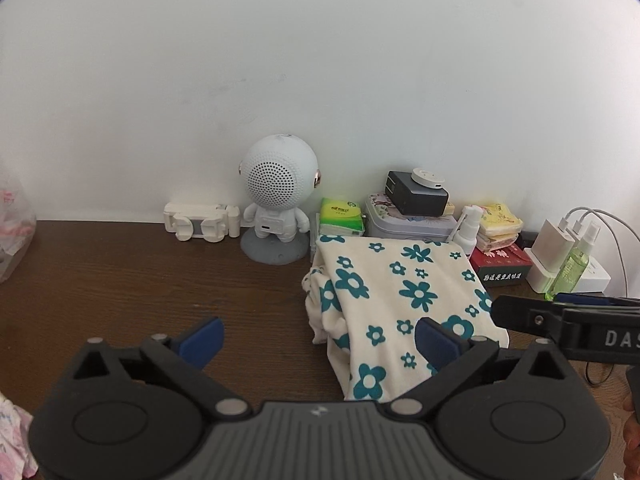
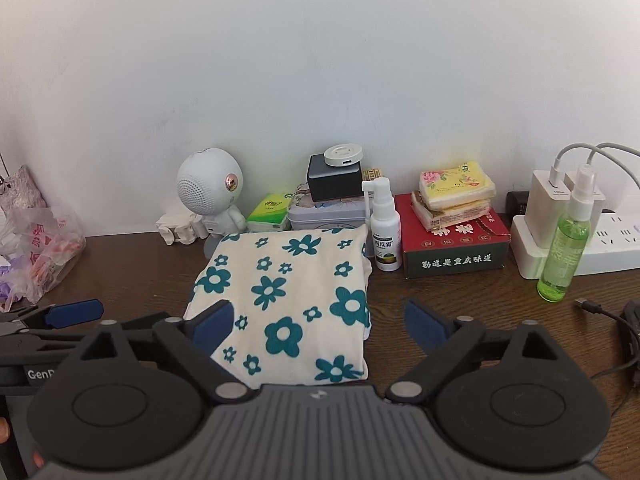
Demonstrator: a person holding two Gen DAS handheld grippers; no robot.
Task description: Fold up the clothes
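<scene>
While both grippers, left and right, stand spread wide and empty, the flowered garment lies folded (fairly neat) on the table; folding looks finished.

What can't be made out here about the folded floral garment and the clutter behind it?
- Floral garment: near edge hidden by the right gripper body, right wrist view.
- Its inner layers: covered by the top fold, both views.
- Tin: lid hidden under the dark box.
- Plastic bag: cut off by left edge.
</scene>
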